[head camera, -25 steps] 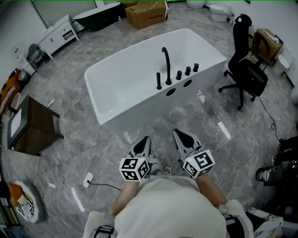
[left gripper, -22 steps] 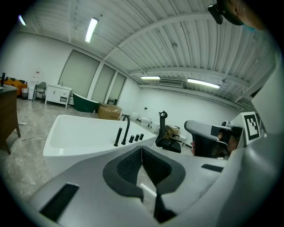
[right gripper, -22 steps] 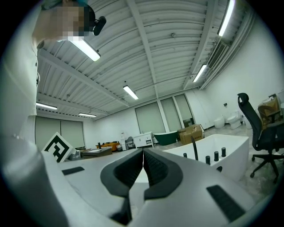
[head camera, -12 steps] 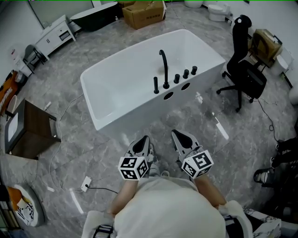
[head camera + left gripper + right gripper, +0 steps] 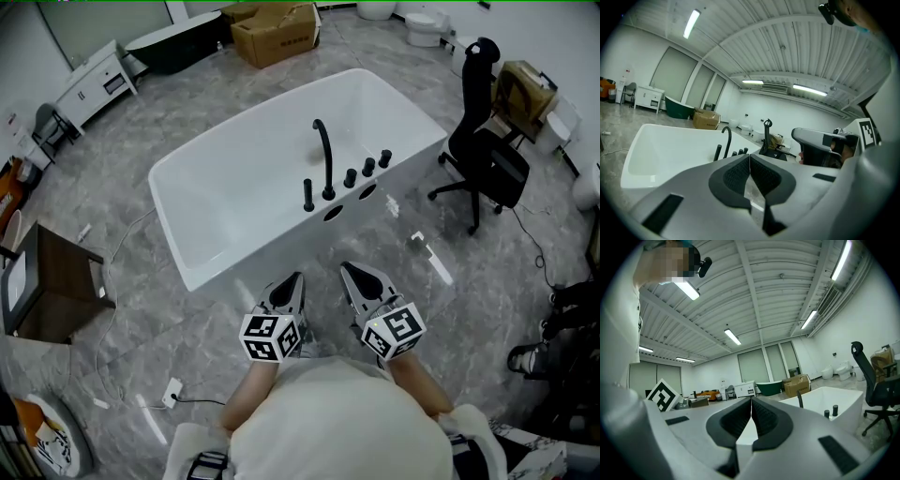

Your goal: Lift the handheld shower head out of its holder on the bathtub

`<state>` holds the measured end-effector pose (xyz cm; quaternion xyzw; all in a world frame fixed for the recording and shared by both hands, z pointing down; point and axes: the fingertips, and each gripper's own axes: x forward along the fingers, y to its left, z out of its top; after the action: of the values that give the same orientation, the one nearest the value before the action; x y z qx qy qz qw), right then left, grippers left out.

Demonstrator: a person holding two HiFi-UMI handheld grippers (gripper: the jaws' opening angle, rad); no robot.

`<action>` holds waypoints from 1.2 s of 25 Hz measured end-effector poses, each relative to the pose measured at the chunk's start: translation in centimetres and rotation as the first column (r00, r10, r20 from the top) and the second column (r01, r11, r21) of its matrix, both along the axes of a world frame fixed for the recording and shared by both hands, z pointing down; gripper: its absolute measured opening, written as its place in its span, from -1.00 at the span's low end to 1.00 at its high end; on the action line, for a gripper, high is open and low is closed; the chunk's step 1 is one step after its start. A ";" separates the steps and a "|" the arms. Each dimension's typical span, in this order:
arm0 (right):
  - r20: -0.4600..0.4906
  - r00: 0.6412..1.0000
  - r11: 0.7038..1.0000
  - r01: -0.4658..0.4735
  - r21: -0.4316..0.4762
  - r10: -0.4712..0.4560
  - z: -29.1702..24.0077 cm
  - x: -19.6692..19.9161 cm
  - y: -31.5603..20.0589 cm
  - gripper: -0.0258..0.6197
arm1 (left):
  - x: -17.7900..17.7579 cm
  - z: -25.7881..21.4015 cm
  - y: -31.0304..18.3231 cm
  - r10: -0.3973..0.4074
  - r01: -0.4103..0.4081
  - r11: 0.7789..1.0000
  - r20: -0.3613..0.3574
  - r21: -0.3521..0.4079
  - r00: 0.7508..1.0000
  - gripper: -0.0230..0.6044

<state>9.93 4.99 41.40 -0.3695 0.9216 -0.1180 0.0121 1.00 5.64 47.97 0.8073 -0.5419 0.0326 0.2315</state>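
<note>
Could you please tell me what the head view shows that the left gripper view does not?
Only the head view: the marker cube on the left gripper and two dark round openings below the knobs. Only the left gripper view: the ceiling strip lights and the left gripper's jaws shut on nothing. Both: the white bathtub, black spout, handheld shower head, office chair and cardboard box.

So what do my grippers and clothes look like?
Both the left gripper and right gripper are grey, with black ribbed pads inside the fingers. Each carries a white cube printed with black square markers. You wear a pale top.
</note>
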 end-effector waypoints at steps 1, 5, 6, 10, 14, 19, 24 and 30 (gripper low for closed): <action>-0.002 1.000 1.000 -0.002 0.003 0.002 -0.1 -0.3 -0.7 -0.86 | -0.3 -0.1 -0.8 0.004 -0.004 1.000 0.000 0.004 1.000 -0.86; -0.014 1.000 1.000 -0.003 0.010 0.003 -0.8 -2.1 -3.3 -0.86 | -2.1 -0.7 -3.7 0.006 -0.005 1.000 -0.006 0.008 1.000 -0.86; -0.018 1.000 1.000 -0.002 0.012 0.003 -1.0 -2.6 -4.0 -0.86 | -2.7 -0.9 -4.4 0.004 -0.004 1.000 -0.009 0.007 1.000 -0.86; -0.030 1.000 1.000 -0.007 0.012 0.007 -1.4 -4.4 -6.6 -0.86 | -4.7 -1.0 -7.0 -0.002 0.002 1.000 -0.023 0.003 1.000 -0.86; -0.038 0.999 1.000 -0.010 0.009 0.010 -1.6 -6.5 -8.9 -0.86 | -6.7 -1.0 -9.2 0.005 -0.005 1.000 -0.031 0.001 1.000 -0.86; -0.049 0.999 1.000 -0.010 0.003 0.010 -1.1 -9.2 -11.6 -0.86 | -9.2 -0.4 -12.0 0.005 -0.006 1.000 -0.041 -0.008 0.999 -0.86; -0.059 0.998 1.000 -0.016 0.005 0.016 -0.8 -11.4 -14.1 -0.86 | -11.6 0.3 -14.5 0.004 -0.005 1.000 -0.042 -0.018 0.999 -0.86; -0.076 0.996 0.999 -0.039 -0.001 0.039 0.0 -12.9 -17.0 -0.86 | -13.8 1.0 -17.4 0.006 -0.007 1.000 -0.045 -0.026 0.999 -0.86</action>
<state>-3.01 -12.01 41.41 -0.3918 0.9138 -0.1047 -0.0208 -12.83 -11.76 49.02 0.8066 -0.5333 0.0221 0.2539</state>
